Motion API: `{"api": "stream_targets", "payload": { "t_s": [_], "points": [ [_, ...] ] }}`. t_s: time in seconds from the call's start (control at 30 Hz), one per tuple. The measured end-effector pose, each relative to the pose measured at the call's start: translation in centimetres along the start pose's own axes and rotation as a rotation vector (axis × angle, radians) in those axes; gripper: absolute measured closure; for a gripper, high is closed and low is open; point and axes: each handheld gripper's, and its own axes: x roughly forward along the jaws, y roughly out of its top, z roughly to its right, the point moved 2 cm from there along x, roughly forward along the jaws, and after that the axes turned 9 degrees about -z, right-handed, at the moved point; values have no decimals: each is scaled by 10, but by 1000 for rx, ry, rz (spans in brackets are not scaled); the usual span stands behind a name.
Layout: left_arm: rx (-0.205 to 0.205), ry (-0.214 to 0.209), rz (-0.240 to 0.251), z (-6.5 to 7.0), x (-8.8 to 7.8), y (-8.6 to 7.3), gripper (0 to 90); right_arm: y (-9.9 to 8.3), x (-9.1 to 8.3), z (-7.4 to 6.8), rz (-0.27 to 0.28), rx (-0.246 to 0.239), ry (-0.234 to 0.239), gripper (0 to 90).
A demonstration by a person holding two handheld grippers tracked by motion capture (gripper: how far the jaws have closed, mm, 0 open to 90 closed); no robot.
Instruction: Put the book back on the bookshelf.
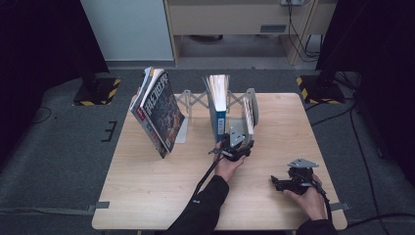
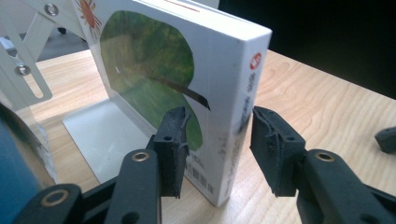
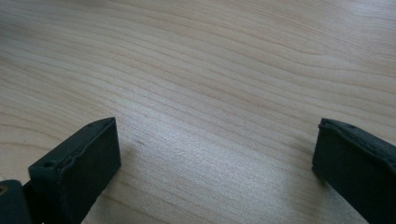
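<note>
Pale wooden table [image 1: 147,181] on grey carpet, with dark curtains at both sides and light cabinets behind. High view: a grey expanding book rack [image 1: 193,100] stands across the far half of the table; a stack of magazines [image 1: 157,110] leans at its left end, tilted with the tops falling leftward; a blue book [image 1: 219,105] stands upright near the middle, pages fanned at the top; a white book [image 1: 249,115] stands upright at the right end of the rack, long axis vertical, spine facing the person. Left gripper [image 1: 236,147] sits at the foot of the white book, held by the left hand [image 1: 228,166] in a dark sleeve; right gripper [image 1: 283,183] rests well apart on the near right part of the table, pointing left. Left gripper view: white book [image 2: 187,79] with a green cover picture, standing on its lower edge on the rack's grey base plate [image 2: 100,135], spine turned toward the camera and rising upward out of frame; the left gripper [image 2: 217,140] straddles the spine low down, one pad against the cover face, the other pad just clear of the far side, so the hold is released with the book between the jaws. Right gripper view: right gripper [image 3: 215,158] with jaws spread wide over bare wood grain, nothing between them.
</note>
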Motion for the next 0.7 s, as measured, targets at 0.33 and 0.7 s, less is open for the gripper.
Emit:
{"api": "stream_targets", "payload": {
  "t_s": [0.33,0.7],
  "points": [
    [15,-59,-33,8,-12,-13,503,0,0,0,0,0,0,13],
    [26,-96,-106,2,-39,-35,411,0,0,0,-1,3,1,13]
  ]
}}
